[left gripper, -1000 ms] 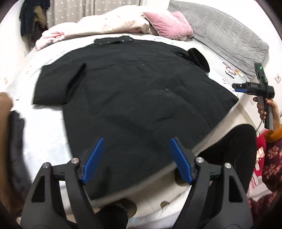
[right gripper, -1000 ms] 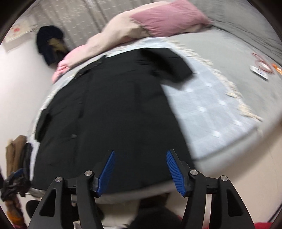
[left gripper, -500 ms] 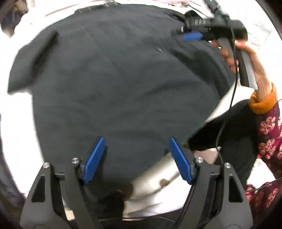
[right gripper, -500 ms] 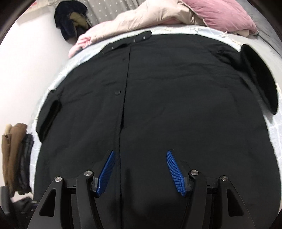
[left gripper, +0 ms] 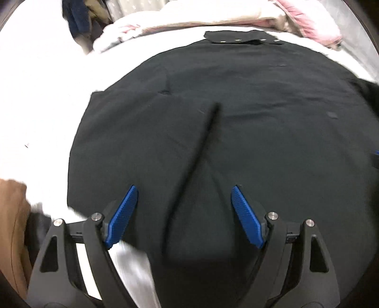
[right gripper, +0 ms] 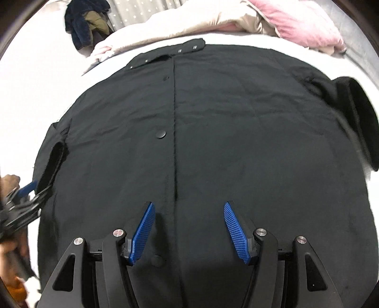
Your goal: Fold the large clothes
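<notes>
A large black coat [right gripper: 236, 142] lies spread flat on the bed, collar at the far end, front placket with round buttons running down its middle. It also fills the left wrist view [left gripper: 260, 142], where its left sleeve [left gripper: 142, 147] lies folded along the body. My right gripper [right gripper: 189, 227] is open and empty, just above the coat's lower front near the placket. My left gripper [left gripper: 183, 215] is open and empty over the lower left part of the coat, near the sleeve end. The left gripper also shows at the left edge of the right wrist view [right gripper: 23, 196].
The bed sheet [left gripper: 42, 99] is white. A cream duvet [right gripper: 189, 21] and a pink pillow [right gripper: 303, 26] lie beyond the collar. Dark clothes [right gripper: 83, 23] hang at the far left wall. Brown clothing [left gripper: 11, 225] sits beside the bed at left.
Both grippers have moved in low over the coat. The left one swung left toward the sleeve side; the right one moved closer to the lower front. Both stayed open.
</notes>
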A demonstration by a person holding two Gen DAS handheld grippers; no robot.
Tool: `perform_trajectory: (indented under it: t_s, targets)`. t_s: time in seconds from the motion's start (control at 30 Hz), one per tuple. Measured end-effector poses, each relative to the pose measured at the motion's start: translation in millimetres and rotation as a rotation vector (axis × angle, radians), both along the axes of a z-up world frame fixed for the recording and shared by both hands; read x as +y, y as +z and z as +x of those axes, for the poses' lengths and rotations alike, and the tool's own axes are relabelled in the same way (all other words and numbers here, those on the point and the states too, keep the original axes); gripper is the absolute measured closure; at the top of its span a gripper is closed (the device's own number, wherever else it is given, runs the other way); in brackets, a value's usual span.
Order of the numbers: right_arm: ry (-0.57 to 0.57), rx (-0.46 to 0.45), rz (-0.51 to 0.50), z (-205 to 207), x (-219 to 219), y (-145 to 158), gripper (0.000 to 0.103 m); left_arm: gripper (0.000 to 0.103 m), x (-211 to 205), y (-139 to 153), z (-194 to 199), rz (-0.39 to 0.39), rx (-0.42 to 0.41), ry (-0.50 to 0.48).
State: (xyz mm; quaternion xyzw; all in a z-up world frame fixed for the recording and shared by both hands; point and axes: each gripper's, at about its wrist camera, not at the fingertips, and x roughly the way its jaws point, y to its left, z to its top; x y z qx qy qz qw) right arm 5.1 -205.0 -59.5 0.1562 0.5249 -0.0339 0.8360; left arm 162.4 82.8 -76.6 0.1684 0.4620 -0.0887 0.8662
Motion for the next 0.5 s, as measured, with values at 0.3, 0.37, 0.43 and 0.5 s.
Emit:
perform_trajectory:
  t_s: [0.3,0.37,0.43,0.5]
  targets:
    - [0.017,0.034,0.026,16.3,3.5,-8.1,0.041,0.094,53.2,69.3,26.4,-0.020,-0.206,0.054]
    - [0.017,0.039,0.033,17.9,4.7,-9.3,0.041,0.094,76.4,100.6,35.6,0.003,-0.266,0.108]
    - [0.025,0.045,0.039,20.5,7.9,-11.0,0.041,0.094,110.8,133.1,47.2,0.037,-0.314,0.203]
    - [0.038,0.049,0.035,23.3,11.2,-12.0,0.041,0.093,144.4,151.1,60.8,0.072,-0.339,0.284]
